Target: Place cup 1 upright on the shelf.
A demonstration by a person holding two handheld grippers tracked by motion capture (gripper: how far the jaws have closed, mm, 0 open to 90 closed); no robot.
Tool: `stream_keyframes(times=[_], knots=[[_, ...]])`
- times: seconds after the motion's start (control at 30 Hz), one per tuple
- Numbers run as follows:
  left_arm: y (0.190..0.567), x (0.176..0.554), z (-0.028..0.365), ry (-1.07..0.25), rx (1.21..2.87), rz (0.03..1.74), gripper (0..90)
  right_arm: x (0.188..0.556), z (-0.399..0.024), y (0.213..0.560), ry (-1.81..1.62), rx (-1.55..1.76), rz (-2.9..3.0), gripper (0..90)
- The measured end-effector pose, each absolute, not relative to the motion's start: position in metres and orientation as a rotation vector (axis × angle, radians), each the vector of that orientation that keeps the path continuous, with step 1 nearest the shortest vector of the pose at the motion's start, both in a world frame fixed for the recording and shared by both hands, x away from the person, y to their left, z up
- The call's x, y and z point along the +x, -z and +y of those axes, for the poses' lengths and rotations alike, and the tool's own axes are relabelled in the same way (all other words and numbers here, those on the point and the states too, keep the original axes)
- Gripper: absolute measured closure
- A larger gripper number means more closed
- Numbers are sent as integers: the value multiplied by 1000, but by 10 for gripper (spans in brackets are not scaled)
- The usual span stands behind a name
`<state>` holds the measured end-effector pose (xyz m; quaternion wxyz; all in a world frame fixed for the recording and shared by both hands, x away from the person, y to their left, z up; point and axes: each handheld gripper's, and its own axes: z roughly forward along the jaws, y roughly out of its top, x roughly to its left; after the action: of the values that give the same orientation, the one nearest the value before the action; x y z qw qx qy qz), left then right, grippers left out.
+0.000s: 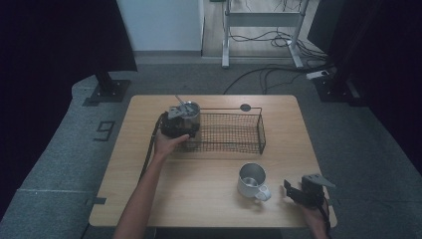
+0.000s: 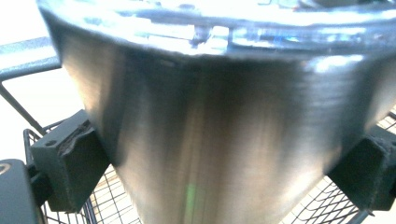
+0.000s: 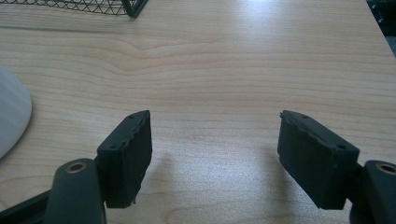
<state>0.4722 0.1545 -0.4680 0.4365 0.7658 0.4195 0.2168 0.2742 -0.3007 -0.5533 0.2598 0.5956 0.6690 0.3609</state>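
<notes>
While the left gripper (image 1: 183,121) stands at the upper left of the high view, at the left end of the wire basket (image 1: 249,135), we see its 2 fingers (image 2: 70,165) pressed against the steel cup (image 2: 224,140) from either side. In the left gripper view the cup's brushed wall runs from the top of the frame to the bottom, narrowing downward, with 1 pad on its lower left and 1 on its lower right. So we read the fingers as spread wide and clamped on the cup, not empty. Basket mesh shows below and behind the cup, so it sits in or just over the basket's left end; we cannot tell whether its base touches the wire. Its long axis looks upright.

The white mug (image 1: 253,181) stands on the tabletop (image 1: 209,199) at the lower right of the high view, well apart from the basket. The right gripper (image 1: 298,193) lies just right of it, far nearer than the left. In the right gripper view its fingers (image 3: 128,156) gape wide with nothing between them, and the mug's edge sits at the far left of the frame. We judge that a reach for the mug means swinging toward the frame's left.
</notes>
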Motion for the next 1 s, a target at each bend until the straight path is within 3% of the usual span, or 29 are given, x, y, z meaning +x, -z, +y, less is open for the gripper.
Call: stream_keyframes(times=[1.0], knots=[[475,466,149,-541,1936,1082,34,274,-300,553,-981,1606,1814,258]])
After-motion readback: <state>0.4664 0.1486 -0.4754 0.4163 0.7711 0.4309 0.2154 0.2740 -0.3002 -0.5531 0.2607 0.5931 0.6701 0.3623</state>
